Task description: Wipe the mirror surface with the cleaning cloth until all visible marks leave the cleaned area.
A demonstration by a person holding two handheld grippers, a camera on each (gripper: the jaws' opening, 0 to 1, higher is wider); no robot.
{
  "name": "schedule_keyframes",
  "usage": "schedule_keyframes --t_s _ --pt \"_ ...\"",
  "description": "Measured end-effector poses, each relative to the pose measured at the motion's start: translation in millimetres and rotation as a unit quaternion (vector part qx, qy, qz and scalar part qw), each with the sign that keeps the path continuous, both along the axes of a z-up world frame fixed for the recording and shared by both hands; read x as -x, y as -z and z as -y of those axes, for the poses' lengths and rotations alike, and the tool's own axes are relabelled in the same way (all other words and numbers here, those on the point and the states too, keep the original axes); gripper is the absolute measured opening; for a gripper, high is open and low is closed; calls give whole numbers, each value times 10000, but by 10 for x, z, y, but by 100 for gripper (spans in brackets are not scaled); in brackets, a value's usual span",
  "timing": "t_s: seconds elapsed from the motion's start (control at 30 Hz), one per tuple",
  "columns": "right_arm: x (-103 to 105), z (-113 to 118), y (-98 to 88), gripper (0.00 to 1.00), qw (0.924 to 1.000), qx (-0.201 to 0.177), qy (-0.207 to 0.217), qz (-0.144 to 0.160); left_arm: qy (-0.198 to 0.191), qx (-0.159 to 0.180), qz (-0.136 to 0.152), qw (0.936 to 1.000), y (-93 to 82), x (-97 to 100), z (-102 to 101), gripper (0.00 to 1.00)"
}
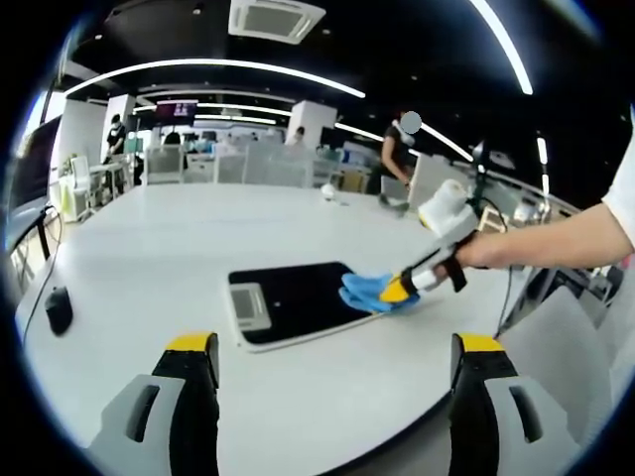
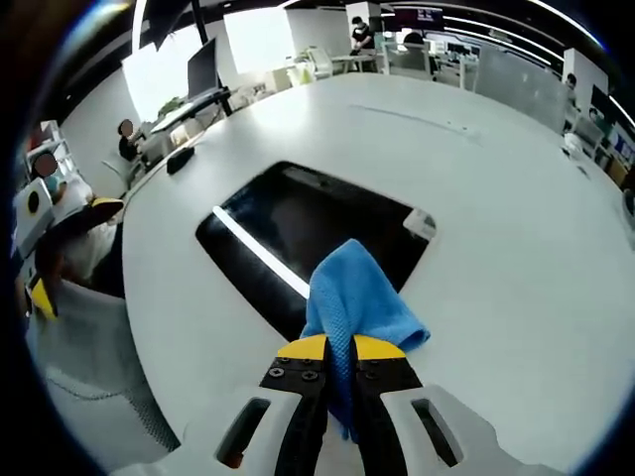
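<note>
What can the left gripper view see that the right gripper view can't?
Left gripper view: a person's arm holding the right hand-held gripper, and the open left hand-held gripper.

Right gripper view: a bright light strip reflected in the mirror.

Both: the blue cloth, clamped and lying on the mirror's edge, on the white table.

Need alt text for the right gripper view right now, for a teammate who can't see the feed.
The right gripper, jaws shut on a blue cleaning cloth, holds it at the near edge of a dark mirror lying flat on a white table. A bright ceiling light reflects as a streak across the glass.
</note>
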State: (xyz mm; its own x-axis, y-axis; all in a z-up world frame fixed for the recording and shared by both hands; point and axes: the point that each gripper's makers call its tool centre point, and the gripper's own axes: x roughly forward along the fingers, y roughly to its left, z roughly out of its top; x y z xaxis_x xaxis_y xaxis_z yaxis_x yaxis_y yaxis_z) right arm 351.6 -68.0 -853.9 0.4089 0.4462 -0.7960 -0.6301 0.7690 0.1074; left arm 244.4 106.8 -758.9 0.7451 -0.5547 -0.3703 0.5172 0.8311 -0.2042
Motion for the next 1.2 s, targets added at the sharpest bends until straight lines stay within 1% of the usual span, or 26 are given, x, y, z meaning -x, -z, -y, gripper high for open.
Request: schedule_keyframes --t_s 0.33,0.63,0.97,1.2 --pt "34 -8 -9 3 10000 26 -12 -2 15 -7 -3 10000 0 8 5 98" --pt "59 -26 -22 3 9999 87 -116 24 27 18 4 10000 -7 10 4 98" --pt "7 -9 0 3 9998 109 -154 24 54 43 -20 10000 -2 11 11 97" --pt "14 -35 -2 3 9997 144 -207 34 60 37 -26 10000 2 13 9 97"
